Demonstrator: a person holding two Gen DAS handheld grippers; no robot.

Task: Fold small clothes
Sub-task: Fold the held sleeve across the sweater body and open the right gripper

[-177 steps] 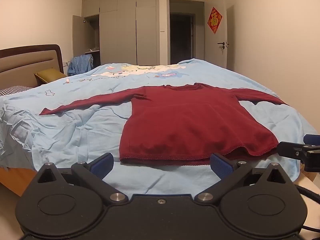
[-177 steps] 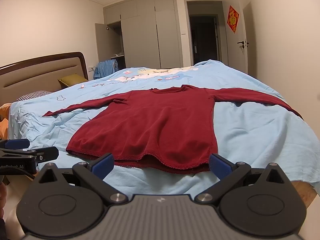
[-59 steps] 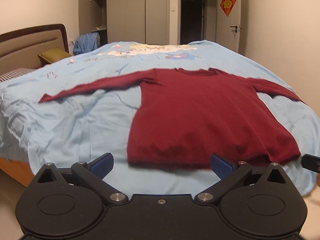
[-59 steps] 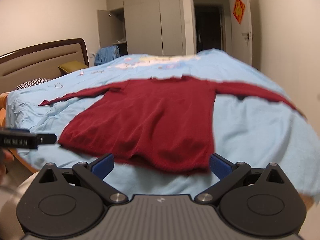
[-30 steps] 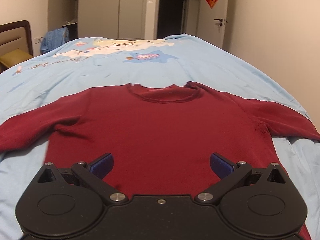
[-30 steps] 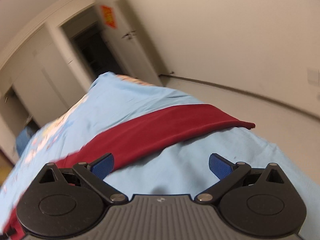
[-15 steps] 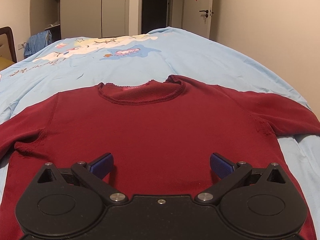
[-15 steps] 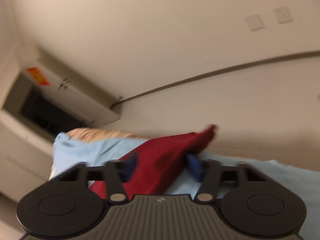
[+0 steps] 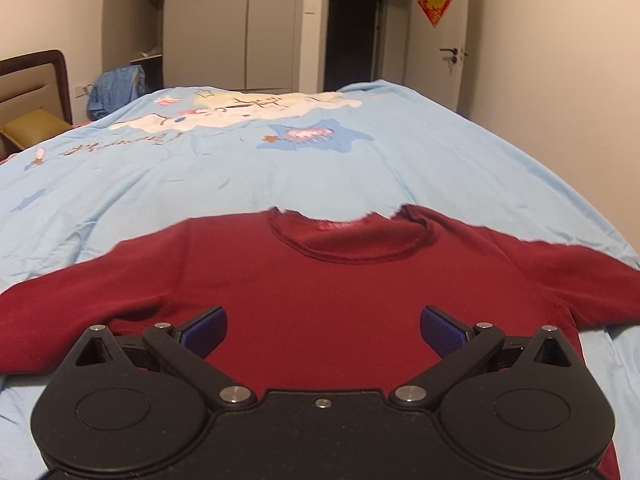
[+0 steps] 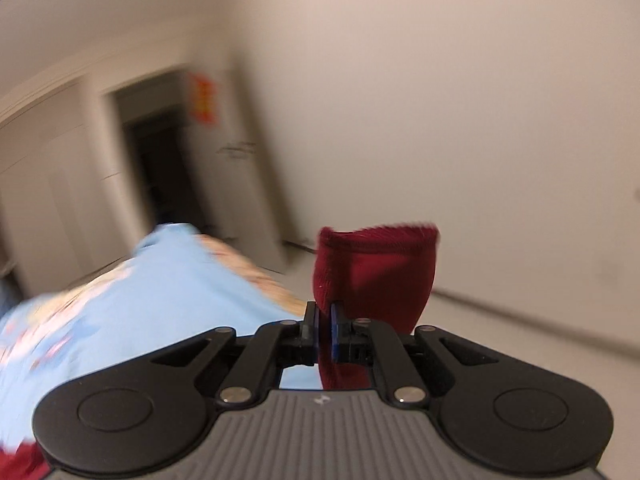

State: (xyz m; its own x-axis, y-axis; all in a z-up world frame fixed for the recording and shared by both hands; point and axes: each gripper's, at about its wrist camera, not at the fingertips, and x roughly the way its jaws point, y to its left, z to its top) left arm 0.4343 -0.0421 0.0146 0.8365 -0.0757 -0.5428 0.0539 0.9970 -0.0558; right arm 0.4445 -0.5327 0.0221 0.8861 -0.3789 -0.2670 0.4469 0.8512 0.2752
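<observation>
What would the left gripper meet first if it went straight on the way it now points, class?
Most likely the red sweater: the open left gripper hangs low over its chest, aimed toward the neckline. If it clears the fabric, the blue bedsheet comes next; its height is hard to judge.

The sweater point(image 9: 320, 292) is deep burgundy red, with a brighter red label inside its collar. Under it, the bedsheet point(image 9: 440, 168) is pale sky blue, printed beyond the collar with a cream, white and darker blue cartoon pattern. The left tongs point(image 9: 322, 330) and right tongs point(image 10: 325, 334) are black with blue pads.
</observation>
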